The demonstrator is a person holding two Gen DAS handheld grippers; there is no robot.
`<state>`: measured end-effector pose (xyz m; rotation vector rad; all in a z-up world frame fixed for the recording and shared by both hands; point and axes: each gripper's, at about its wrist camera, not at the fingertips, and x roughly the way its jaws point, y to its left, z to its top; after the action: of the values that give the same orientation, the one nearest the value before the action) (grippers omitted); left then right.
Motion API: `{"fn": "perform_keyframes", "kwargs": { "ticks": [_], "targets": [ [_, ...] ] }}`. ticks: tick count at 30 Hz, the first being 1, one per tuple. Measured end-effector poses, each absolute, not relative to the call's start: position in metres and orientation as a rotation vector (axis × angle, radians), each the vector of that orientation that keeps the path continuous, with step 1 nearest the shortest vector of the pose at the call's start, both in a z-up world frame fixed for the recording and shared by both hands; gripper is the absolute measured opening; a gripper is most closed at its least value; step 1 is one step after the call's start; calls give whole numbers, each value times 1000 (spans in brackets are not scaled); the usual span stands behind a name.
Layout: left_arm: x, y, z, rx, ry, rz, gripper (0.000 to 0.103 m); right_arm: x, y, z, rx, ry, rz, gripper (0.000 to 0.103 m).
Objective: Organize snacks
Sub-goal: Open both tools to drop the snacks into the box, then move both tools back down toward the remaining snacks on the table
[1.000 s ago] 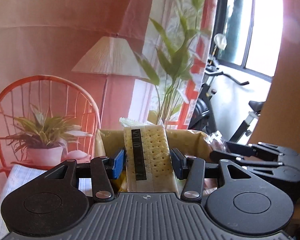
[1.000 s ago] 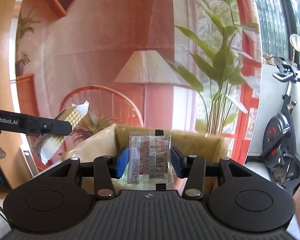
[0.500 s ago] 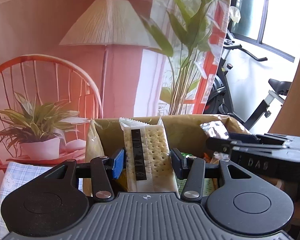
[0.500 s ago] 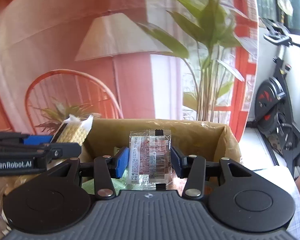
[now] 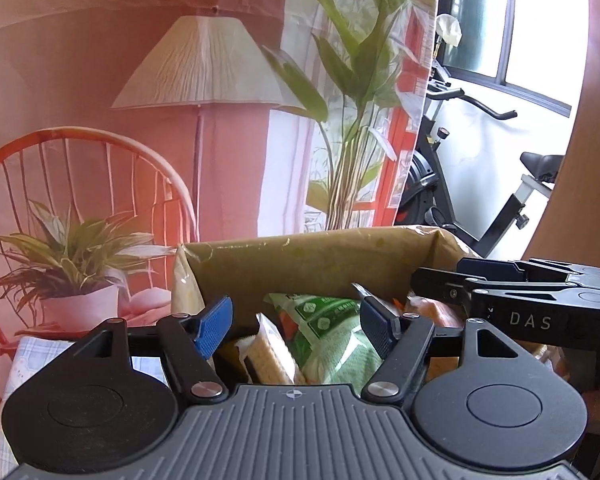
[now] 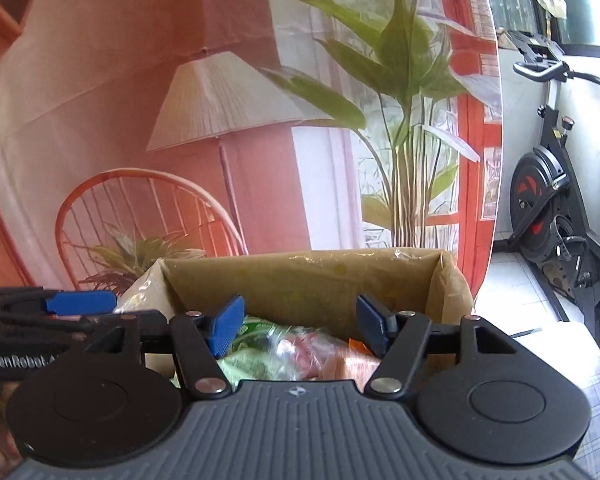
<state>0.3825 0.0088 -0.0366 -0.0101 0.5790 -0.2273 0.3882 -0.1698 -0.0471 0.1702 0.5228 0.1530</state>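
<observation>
Both claws, left (image 5: pixel 296 322) and right (image 6: pixel 300 324), have just been opened and nothing is gripped; a cracker pack (image 5: pixel 266 354) and green bag (image 5: pixel 332 336) are seen lying in the cardboard box (image 5: pixel 312 258).

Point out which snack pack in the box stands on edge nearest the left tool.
The clear pack of pale crackers, standing on edge just below the left tool. The green bag beside it lies flatter, further right; the orange packs sit at the right.

Both wrist views look forward and slightly down, close over the same cardboard box (image 5: pixel 320 256) (image 6: pixel 300 276).
</observation>
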Motion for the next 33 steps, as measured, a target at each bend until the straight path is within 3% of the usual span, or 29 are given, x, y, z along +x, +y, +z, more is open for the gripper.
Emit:
{"fn": "perform_keyframes", "kwargs": {
  "ticks": [15, 33],
  "targets": [
    [292, 18, -40, -27, 485, -221, 74, 312, -162, -53, 47, 472, 197, 66],
    [234, 27, -79, -102, 531, -205, 74, 241, -171, -76, 20, 466, 237, 66]
  ]
}}
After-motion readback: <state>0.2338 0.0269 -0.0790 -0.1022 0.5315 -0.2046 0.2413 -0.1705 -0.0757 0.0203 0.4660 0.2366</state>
